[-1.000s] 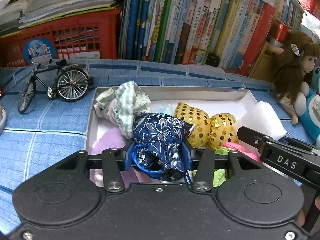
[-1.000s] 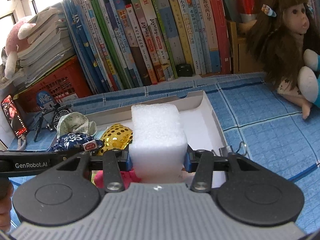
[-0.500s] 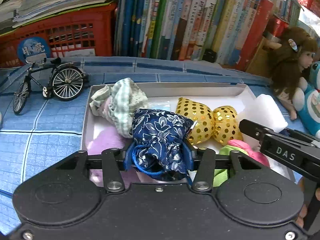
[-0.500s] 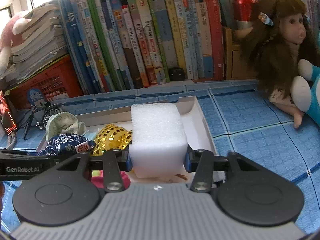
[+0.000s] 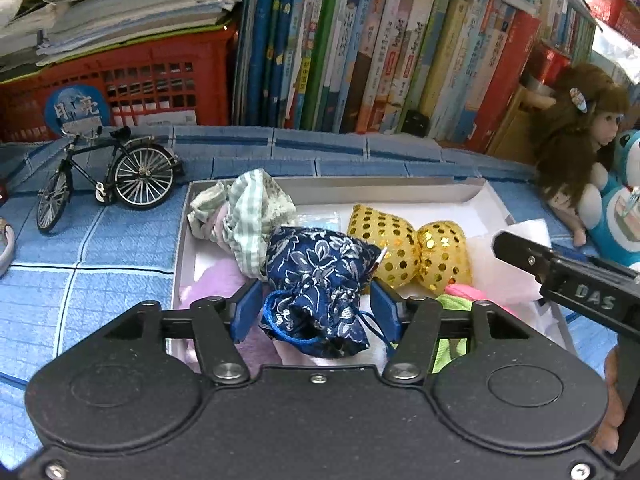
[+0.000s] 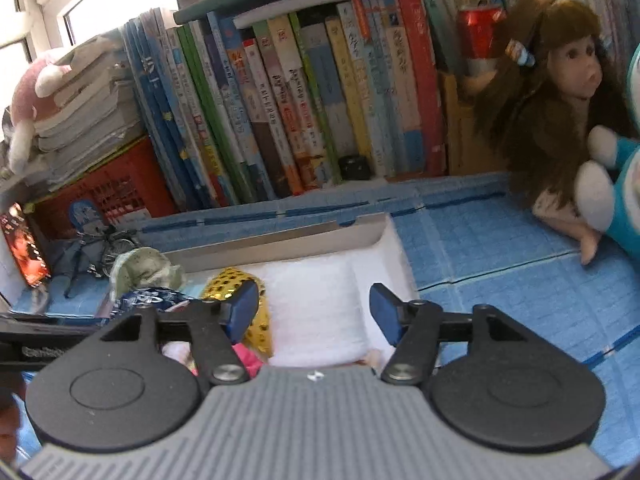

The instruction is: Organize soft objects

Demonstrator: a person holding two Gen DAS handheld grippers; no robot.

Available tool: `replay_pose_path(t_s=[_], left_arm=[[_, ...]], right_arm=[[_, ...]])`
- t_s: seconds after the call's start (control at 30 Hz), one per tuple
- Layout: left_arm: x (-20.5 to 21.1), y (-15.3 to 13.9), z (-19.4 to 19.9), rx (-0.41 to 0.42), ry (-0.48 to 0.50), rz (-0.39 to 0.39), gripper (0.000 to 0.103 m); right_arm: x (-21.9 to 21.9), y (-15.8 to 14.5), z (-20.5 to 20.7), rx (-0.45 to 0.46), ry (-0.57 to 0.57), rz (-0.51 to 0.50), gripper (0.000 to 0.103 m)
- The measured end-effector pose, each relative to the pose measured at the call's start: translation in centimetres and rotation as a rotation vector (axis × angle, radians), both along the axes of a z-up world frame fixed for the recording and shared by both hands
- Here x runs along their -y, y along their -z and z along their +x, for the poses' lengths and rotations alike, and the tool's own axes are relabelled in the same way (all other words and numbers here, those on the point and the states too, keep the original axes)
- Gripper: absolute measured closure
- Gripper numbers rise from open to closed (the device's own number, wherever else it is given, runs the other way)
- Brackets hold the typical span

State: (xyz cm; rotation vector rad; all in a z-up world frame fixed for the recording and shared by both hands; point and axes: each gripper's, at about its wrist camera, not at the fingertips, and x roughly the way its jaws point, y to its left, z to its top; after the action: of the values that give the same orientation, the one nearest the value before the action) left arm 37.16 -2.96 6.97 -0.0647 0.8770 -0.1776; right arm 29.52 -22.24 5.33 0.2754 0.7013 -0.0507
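Release step: left gripper point(image 5: 316, 310) jaws opening off blue pouch point(image 5: 320, 276) mid-box point(image 5: 182, 240); right gripper point(image 6: 314, 312) jaws standing apart from foam block point(image 6: 316, 312) by box's right edge. Next, prob.: both lifting clear w/o snagging.

Right gripper point(image 6: 314, 312) is over the white box point(image 6: 394, 246), jaws apart w/ gaps each side of the white foam block point(image 6: 316, 312) lying in the box. Gold spotty bag point(image 6: 234, 282) sits just left of it. Doll point(image 6: 560, 120) sits far right by the books point(image 6: 280, 120).
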Motion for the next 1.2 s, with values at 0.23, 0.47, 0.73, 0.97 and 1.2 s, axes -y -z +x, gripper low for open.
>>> replay_pose_path(t_s=[0.23, 0.47, 0.73, 0.97, 1.2], left_arm=[[-0.7, -1.4, -1.0, 0.036, -0.007, -0.019, 0.045], [-1.2, -1.7, -1.9, 0.053, -0.019, -0.022, 0.044], [-1.4, -1.8, -2.3, 0.056, -0.025, -0.024, 0.043], [-1.1, -2.9, -3.5, 0.080, -0.017, -0.010, 0.038], [-1.1, -4.3, -5.4, 0.106, -0.011, -0.002, 0.031]], right_arm=[[-0.9, 0.4, -0.4, 0.008, -0.026, -0.083, 0.055], [-1.9, 1.4, 0.4, 0.025, -0.065, -0.039, 0.055], [-1.3, 0.8, -0.1, 0.025, -0.077, -0.003, 0.047], [-1.2, -0.2, -1.3, 0.043, -0.089, -0.002, 0.030], [-1.6, -2.2, -3.4, 0.081, -0.103, -0.023, 0.017]])
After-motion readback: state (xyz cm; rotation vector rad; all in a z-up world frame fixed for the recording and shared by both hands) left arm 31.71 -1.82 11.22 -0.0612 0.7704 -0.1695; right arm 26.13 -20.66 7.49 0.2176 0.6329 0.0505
